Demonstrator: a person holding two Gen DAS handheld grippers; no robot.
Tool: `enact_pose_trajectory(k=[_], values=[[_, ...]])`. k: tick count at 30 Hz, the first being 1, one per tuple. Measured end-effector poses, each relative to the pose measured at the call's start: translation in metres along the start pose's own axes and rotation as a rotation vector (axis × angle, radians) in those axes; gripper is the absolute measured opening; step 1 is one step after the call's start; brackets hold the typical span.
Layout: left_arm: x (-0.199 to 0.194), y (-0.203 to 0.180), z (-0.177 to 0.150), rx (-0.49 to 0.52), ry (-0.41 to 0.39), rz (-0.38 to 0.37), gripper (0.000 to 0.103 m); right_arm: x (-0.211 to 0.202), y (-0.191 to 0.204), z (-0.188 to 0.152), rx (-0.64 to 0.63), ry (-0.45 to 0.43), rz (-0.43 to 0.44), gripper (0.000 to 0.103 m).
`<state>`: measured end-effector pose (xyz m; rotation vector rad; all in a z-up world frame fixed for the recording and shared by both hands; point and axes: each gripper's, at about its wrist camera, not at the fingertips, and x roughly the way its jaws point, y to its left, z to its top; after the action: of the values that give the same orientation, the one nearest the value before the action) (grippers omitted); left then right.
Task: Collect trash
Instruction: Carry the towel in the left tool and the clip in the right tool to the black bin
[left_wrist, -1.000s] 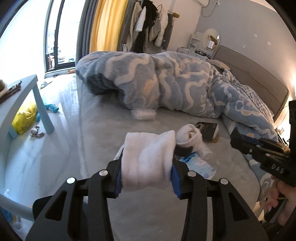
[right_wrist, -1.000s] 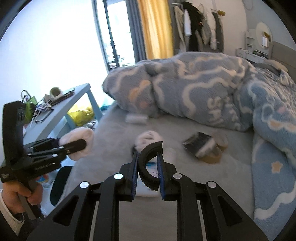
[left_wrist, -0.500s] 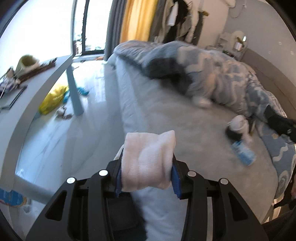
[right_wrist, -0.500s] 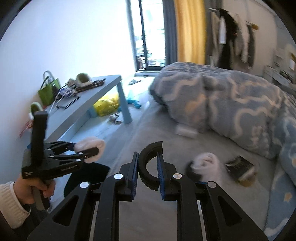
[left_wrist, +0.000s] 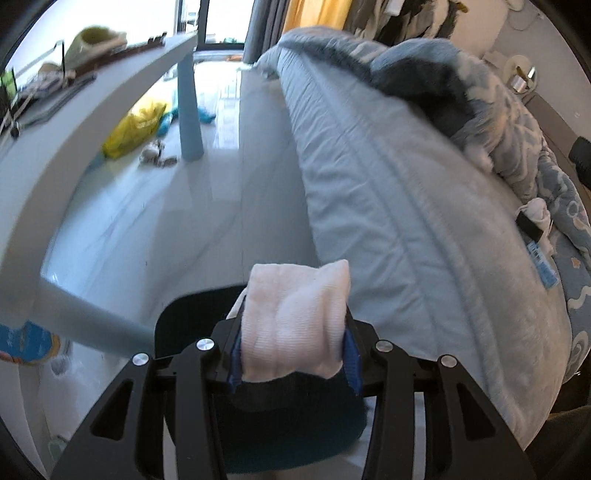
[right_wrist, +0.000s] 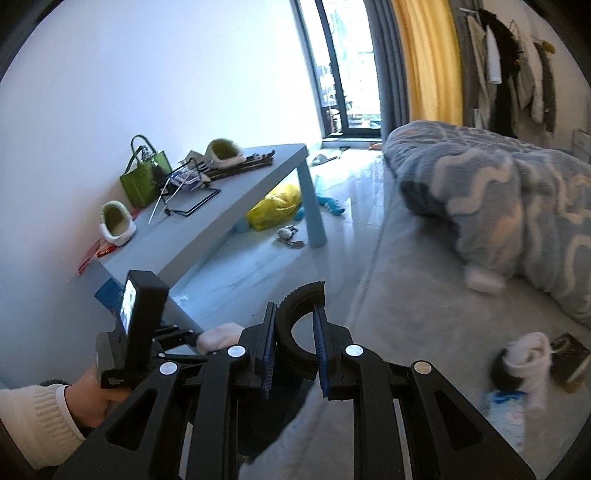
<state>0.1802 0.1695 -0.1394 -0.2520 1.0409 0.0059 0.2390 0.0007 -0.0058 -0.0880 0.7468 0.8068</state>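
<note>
Left wrist view, L to R: tabletop (left_wrist: 110, 99) curves along the left edge w/ blurred clutter, incl. a green fuzzy slipper (left_wrist: 99, 38); can't make out the rest. Under it on the floor (left_wrist: 229, 177) a yellow bag (left_wrist: 135, 123) and small bits, smeared by blur. Bottom left a blue packet (left_wrist: 22, 341), cut off by the frame. Centre: left gripper (left_wrist: 293, 341) pinching a white cloth wad (left_wrist: 293, 321) between its blue pads, held over a dark bin (left_wrist: 266, 424) on the floor next to the bed (left_wrist: 424, 221); bin mostly hidden behind the gripper, only part of the rim and inside show. Right: blue-and-white blanket (left_wrist: 517, 122) heaped on the bed; near the right edge a white wad w/ something black (left_wrist: 532, 221) and a blue wrapper (left_wrist: 543, 266), tiny and distorted.

Right wrist view, L to R: hand (right_wrist: 96, 398) in a white knit sleeve holds the left gripper's body; the cloth wad (right_wrist: 219, 336) only peeks out as a pale tip, rest hidden behind the right gripper's frame. Tabletop (right_wrist: 207, 229) carries a green bag (right_wrist: 142, 181), 2 slippers and wire bits. Centre: right gripper (right_wrist: 295, 350) pressed onto a black ridged ring piece (right_wrist: 295, 325), looks like part of a tape roll, lower part hidden between the pads. Right: on the bed (right_wrist: 424, 314) a white wad (right_wrist: 528, 354), dark packet (right_wrist: 567, 354) and blue-white wrapper (right_wrist: 506, 410), all blurred; another small white item (right_wrist: 482, 280) at the blanket edge, can't tell what
</note>
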Motion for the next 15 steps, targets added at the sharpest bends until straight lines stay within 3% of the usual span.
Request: enact_pose_trajectory(k=[10, 15], values=[[0.026, 0.03, -0.027, 0.003, 0.183, 0.031, 0.049, 0.063, 0.037, -0.004, -0.014, 0.108, 0.063, 0.019], [0.035, 0.048, -0.041, -0.013, 0.253, 0.022, 0.055, 0.088, 0.049, -0.008, -0.017, 0.153, 0.084, 0.019]])
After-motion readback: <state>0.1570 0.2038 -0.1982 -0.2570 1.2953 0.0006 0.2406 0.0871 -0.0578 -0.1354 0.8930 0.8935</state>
